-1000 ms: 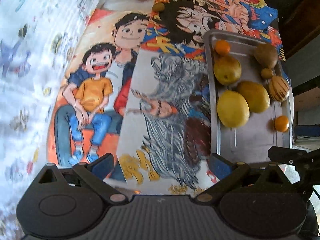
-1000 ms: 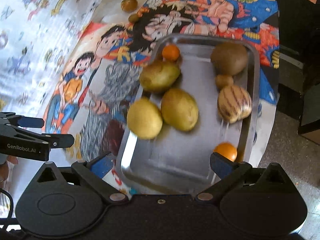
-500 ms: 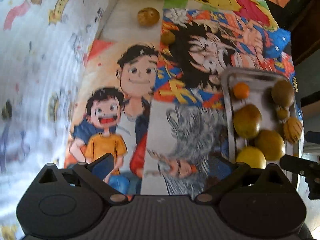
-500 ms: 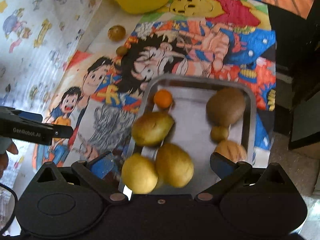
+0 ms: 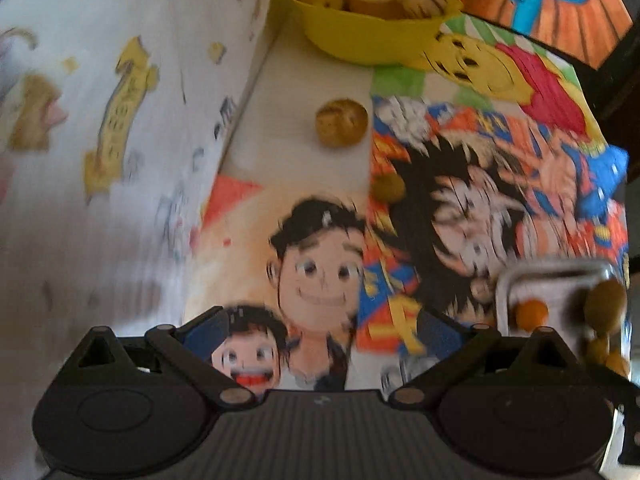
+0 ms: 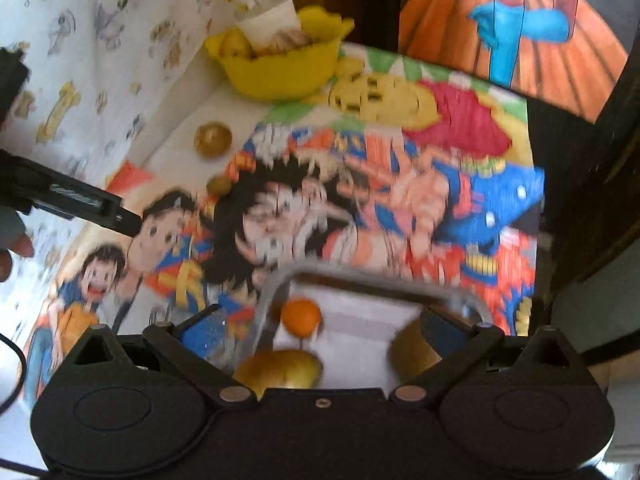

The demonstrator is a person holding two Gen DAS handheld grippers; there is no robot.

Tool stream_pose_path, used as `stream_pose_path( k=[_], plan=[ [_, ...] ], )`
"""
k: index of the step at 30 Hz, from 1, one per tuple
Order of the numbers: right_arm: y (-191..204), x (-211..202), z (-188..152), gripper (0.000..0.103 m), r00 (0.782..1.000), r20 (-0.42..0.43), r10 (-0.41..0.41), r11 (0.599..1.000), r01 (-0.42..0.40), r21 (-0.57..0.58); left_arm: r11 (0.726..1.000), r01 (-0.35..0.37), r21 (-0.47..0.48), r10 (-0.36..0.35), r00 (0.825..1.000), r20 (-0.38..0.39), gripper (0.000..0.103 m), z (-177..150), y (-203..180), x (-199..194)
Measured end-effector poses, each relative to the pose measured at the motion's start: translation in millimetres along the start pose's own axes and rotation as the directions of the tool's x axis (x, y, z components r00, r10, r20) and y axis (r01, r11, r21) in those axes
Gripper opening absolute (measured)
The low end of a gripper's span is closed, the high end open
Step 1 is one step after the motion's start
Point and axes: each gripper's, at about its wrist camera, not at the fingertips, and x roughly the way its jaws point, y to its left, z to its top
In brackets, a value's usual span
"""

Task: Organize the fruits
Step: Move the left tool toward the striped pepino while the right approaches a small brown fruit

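A metal tray [image 6: 360, 276] with several fruits lies near the right front; its corner [image 5: 552, 270] shows in the left wrist view. A small orange fruit [image 6: 301, 317] and yellow-brown fruits [image 6: 280, 368] sit inside. Two loose fruits lie on the table: a round brown one [image 5: 341, 122] [image 6: 213, 139] and a small olive one [image 5: 388, 187] [image 6: 219, 185]. A yellow bowl [image 5: 368, 32] [image 6: 280, 68] with fruit stands at the back. My left gripper [image 5: 320, 332] is open over the cartoon cloth. My right gripper [image 6: 320, 324] is open above the tray's far end. Both hold nothing.
A cartoon-printed cloth [image 5: 480, 208] covers the table. A patterned white wall sheet [image 5: 100, 120] rises on the left. The left gripper's body [image 6: 80, 200] and a person's fingers [image 6: 16, 248] show at the left of the right wrist view. An orange-blue picture [image 6: 520, 28] stands behind.
Both grippers have moved forward toward the back of the table. The tray has slid down in both views and the yellow bowl has come into sight. Both stay open.
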Motion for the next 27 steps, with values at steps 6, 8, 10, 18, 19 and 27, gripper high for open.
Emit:
stream_pose_path(
  k=[6,8,10,18,19,27],
  plan=[
    [31.7,19.3,12.5,0.102,0.999,0.039,0.028,0.995,-0.024,-0.102,0.999,-0.004,-0.044,0.005,0.999,0.039,0.102,33.0,10.8,20.8],
    [40.1,25.8,14.1,0.102,0.999,0.036,0.031,0.992,-0.026,-0.125,0.998,-0.003,-0.058,0.005,0.999,0.044,0.102,43.2,12.7,27.7],
    [46.1,32.7,16.2,0.102,0.999,0.031,0.039,0.989,-0.035,-0.142,0.998,0.006,-0.062,-0.003,0.999,0.048,0.102,52.2,13.9,33.6],
    [67.0,76.8,25.0,0.099,1.000,-0.015,0.016,0.962,-0.019,-0.273,0.998,0.019,-0.058,-0.014,0.997,0.081,0.102,79.8,19.7,51.0],
    [69.1,81.8,26.8,0.098,1.000,-0.015,0.014,0.958,-0.017,-0.285,0.998,0.025,-0.060,-0.019,0.996,0.091,0.102,82.2,21.0,52.9],
    [90.6,112.0,40.8,0.088,0.999,0.041,0.019,0.907,0.000,-0.421,0.996,0.085,-0.019,-0.082,0.988,0.132,0.102,95.6,17.1,70.2]
  ],
)
